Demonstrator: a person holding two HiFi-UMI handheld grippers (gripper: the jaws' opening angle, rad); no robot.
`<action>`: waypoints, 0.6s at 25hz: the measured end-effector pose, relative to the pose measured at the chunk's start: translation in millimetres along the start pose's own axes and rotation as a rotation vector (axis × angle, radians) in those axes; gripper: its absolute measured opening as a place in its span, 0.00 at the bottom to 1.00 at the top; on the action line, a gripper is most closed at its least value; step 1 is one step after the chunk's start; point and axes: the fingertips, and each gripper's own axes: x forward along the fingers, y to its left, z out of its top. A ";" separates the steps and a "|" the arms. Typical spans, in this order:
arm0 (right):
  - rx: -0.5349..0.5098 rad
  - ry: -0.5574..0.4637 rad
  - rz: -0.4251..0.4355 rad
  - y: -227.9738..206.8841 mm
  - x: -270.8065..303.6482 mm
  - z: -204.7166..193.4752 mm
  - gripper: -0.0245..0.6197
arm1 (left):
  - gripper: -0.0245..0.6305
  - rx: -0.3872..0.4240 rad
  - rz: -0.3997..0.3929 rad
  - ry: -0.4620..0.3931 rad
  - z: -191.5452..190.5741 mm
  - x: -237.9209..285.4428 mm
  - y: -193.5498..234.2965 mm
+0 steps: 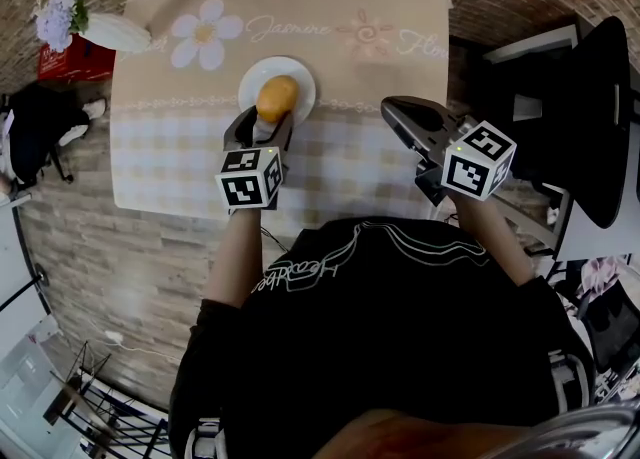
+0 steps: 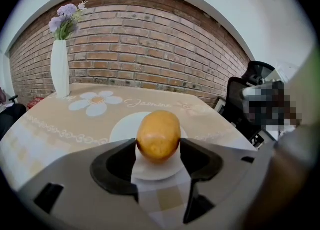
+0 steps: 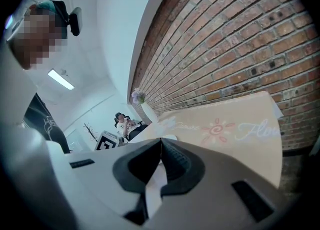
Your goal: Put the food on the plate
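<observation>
Two tools in view | left tool [image 2: 158,149] clamped on potato [image 2: 158,135] — over white plate [image 2: 122,126] on worktop [image 1: 330,162] | right tool [image 3: 160,141] jaws together, empty — near worktop's right edge

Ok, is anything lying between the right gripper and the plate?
No. In the head view, only bare checked tablecloth lies between the right gripper and the plate. The potato is at the plate, held by the left gripper.

A golden-brown oval piece of food [image 1: 278,95] stood out against a plain white round plate [image 1: 304,82], and the beige fabric tablecloth [image 1: 400,7] carried a white daisy and pale script beyond that plate, beige-and-white checks nearer than it, before a red-brown brick wall [image 2: 150,43].
</observation>
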 end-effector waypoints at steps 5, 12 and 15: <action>-0.023 0.009 0.014 4.5 -2.8 -3.5 0.03 | 0.46 0.008 0.004 0.007 -2.0 0.0 -3.5; -0.057 0.030 0.022 11.6 -10.6 -8.6 0.03 | 0.50 0.008 0.026 -0.021 1.7 -10.3 -8.3; -0.076 0.030 0.030 15.9 -16.5 -9.9 0.03 | 0.50 0.008 0.044 -0.055 9.4 -24.7 -12.8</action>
